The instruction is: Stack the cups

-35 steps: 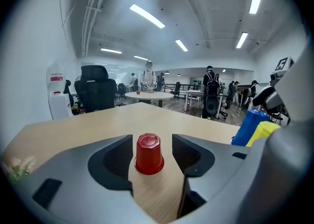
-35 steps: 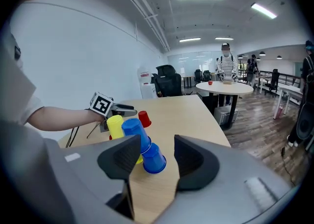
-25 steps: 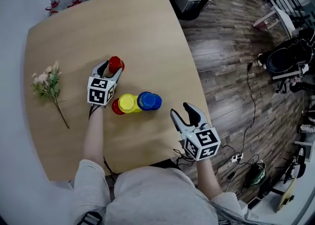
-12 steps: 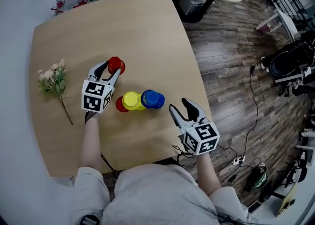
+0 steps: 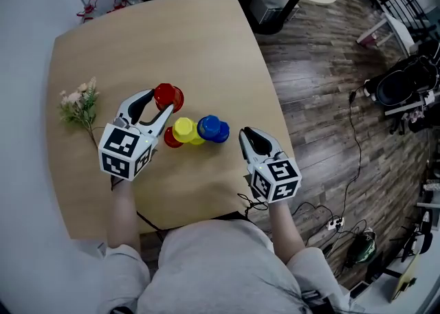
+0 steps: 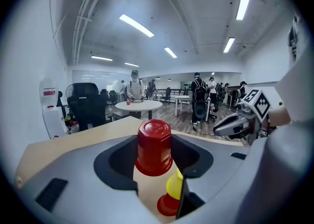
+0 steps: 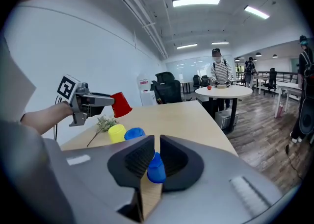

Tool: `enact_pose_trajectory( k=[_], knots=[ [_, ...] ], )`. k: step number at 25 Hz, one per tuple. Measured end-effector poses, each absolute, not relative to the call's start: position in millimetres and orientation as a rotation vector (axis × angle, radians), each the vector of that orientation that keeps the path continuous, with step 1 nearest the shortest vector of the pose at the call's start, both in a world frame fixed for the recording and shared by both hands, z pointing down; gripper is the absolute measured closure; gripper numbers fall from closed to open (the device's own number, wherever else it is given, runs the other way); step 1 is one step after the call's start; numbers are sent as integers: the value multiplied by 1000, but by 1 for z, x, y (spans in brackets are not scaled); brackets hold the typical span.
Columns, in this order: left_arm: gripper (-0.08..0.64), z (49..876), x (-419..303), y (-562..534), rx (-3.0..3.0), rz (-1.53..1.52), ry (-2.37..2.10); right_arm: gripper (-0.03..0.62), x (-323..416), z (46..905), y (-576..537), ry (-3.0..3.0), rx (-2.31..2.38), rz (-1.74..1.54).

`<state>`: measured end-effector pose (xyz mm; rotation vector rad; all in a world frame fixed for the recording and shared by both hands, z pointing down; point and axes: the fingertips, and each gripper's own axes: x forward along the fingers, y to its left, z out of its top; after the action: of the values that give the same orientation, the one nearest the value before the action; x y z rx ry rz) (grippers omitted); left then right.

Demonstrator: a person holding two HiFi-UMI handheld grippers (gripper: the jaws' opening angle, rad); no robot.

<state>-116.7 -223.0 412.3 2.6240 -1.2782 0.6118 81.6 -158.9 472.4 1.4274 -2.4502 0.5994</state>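
The red cup (image 5: pixel 168 97) is upside down and up off the table (image 5: pixel 151 38), pinched by its sides between the spread jaws of the left gripper (image 5: pixel 161 102), which holds it a little tilted. Right below it on the table, a yellow cup (image 5: pixel 183 128) stands mouth down, touching a second red cup (image 5: pixel 171 139) on its near side. Just beside the yellow one, toward the right gripper (image 5: pixel 247 135), there's a second blue cup (image 7: pixel 134 133), and then a blue cup (image 7: pixel 156 169) closest to that gripper. The right gripper's jaws have just been closing and now stand almost pressed together. The nearest blue cup shows through the thin slit, standing on the table just ahead of the tips rather than clamped. Off at the table's far left lies a flower sprig (image 5: pixel 81 103).
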Motion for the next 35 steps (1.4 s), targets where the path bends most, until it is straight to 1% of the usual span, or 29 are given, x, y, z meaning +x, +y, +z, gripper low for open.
enact_pose_trajectory(
  k=[7,16,35],
  knots=[
    [348,401,-85,-185,2660,672,-1128,548,81,468,-146,-2458,1445,603],
    [347,421,-50,-173,2663,730,-1045,548,85,464,-134,-2456,1464,598],
    [341,432,-41,-176,2619,767,-1077,548,102,463,-124,-2440,1487,596]
  ],
)
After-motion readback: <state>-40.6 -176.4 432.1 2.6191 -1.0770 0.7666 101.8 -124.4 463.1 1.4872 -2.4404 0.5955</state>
